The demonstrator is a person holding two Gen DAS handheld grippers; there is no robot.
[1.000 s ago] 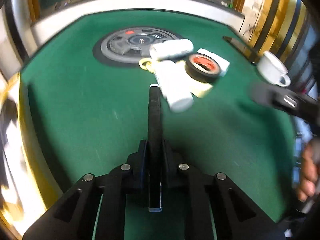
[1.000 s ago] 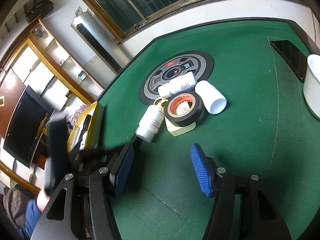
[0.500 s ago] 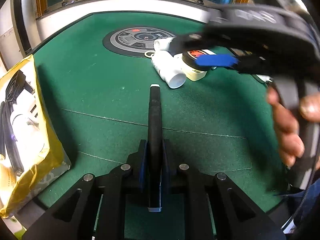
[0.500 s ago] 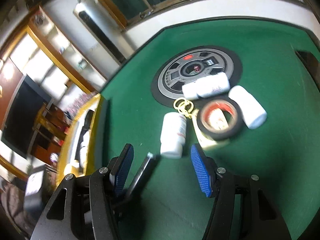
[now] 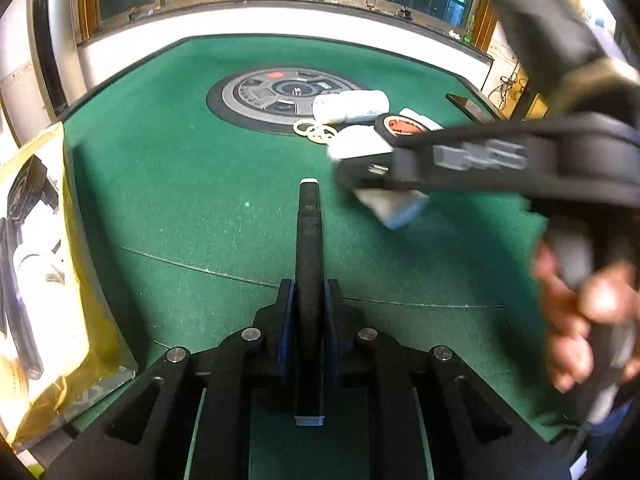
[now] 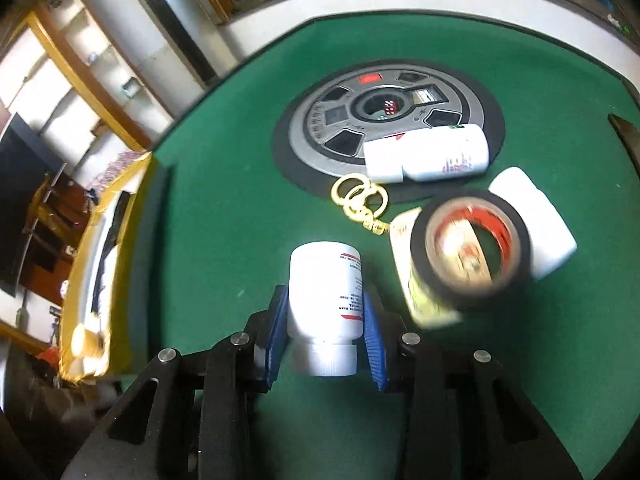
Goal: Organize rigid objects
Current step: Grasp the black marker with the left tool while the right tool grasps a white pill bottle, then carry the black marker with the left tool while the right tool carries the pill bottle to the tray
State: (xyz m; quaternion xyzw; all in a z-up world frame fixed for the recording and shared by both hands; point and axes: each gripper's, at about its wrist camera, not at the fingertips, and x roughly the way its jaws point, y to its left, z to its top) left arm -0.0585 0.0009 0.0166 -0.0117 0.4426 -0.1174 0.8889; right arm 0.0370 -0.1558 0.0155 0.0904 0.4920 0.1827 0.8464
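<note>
In the left wrist view my left gripper [image 5: 308,300] is shut on a thin black slab [image 5: 308,240] that sticks out forward, edge-on, over the green table. In the right wrist view my right gripper [image 6: 325,320] straddles a white pill bottle [image 6: 325,280] lying on the felt, cap toward the camera. Its jaws are closing and the blue pads [image 6: 278,332] touch the bottle's sides. From the left wrist view the right gripper [image 5: 360,172] reaches in from the right over that bottle [image 5: 396,206], held by a hand [image 5: 580,312].
A black tape roll [image 6: 472,248] rests on a cream box [image 6: 412,280]. Two more white bottles [image 6: 432,154] [image 6: 536,224] and gold rings [image 6: 360,196] lie by the round grey console [image 6: 348,120]. A yellow bag [image 5: 40,280] sits at the table's left edge.
My right gripper has come forward over the lying white bottle and narrowed its jaws onto it. The left gripper has stayed shut on the black slab.
</note>
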